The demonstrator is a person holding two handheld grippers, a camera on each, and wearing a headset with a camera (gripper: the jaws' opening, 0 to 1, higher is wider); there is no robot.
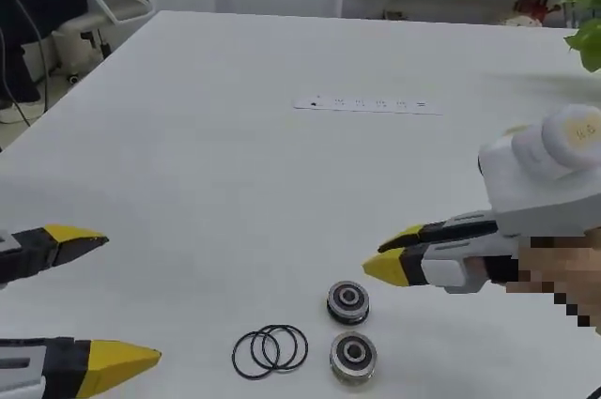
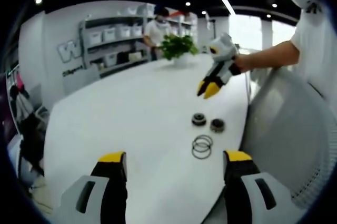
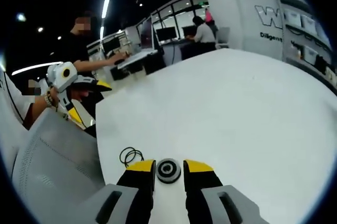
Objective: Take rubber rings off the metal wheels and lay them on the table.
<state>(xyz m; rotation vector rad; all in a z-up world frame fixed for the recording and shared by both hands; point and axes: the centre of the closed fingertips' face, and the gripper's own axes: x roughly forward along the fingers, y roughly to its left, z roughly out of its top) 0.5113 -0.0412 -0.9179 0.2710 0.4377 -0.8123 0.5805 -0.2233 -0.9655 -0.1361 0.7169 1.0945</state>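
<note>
We're over the white bench [image 1: 235, 136], and the left gripper [image 1: 130, 299] hovers low with its yellow-tipped jaws spread wide. Ahead of those jaws, toward its right-hand one, lies a small pile of thin black rubber rings [image 1: 270, 349], overlapping one another flat on the bench. Just past the rings sit the two small round metal wheels, the nearer wheel [image 1: 353, 356] and the farther wheel [image 1: 348, 300], side by side and lying flat, close together but apart. The right gripper [image 1: 376, 258] hangs above them, its jaws only narrowly apart and clamped on nothing. The farther wheel is just beyond its tips, and in the right gripper view one wheel shows in the gap between the two jaws, with the rings a little ahead and off toward its left-hand jaw. Both wheels look dark around the rim; we cannot tell whether rings still sit on them.
</note>
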